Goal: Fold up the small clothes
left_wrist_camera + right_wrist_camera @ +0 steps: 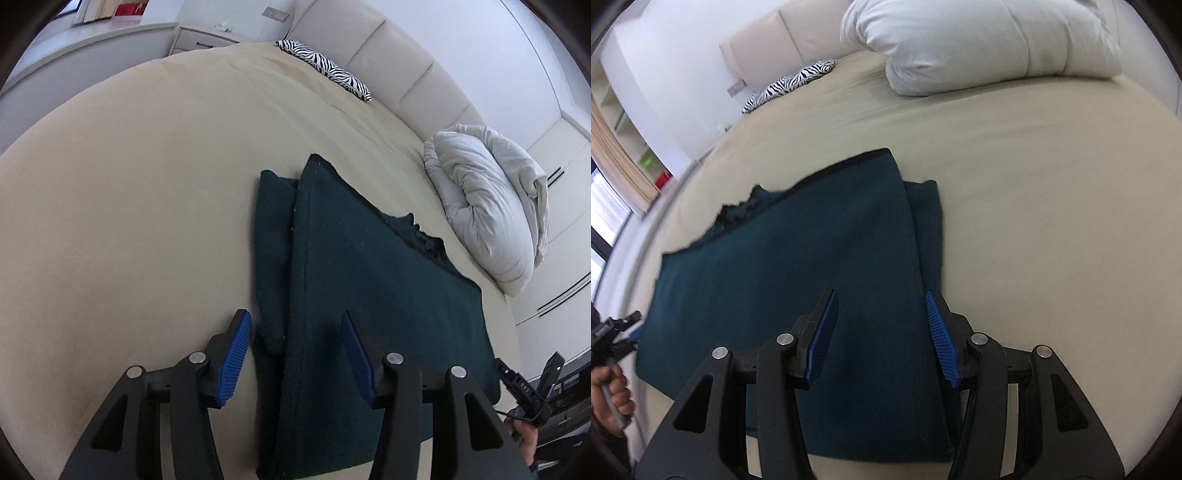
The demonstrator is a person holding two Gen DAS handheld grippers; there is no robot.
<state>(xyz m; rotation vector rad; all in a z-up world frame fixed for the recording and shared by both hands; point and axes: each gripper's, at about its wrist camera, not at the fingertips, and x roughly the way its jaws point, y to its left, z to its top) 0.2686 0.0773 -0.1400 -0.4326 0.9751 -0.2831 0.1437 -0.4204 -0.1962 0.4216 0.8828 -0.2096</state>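
Observation:
A dark green knit garment (369, 295) lies flat on the beige bed sheet (129, 221), its sleeves folded in over the body. In the left wrist view my left gripper (295, 354) hovers over the garment's left folded edge, jaws open, blue pads clear of the cloth. In the right wrist view the same garment (798, 258) spreads below my right gripper (881, 332). That gripper is open above the garment's right folded edge, nothing pinched. The right gripper's body (532, 391) shows at the lower right of the left view, and the left one (613, 332) at the left edge of the right view.
A rolled white duvet (491, 210) lies at the head of the bed beside the padded headboard (399, 59). A zebra-print pillow (325, 66) rests farther along it. A nightstand (199, 37) stands beyond the bed. A person's hand (613, 398) grips the left tool.

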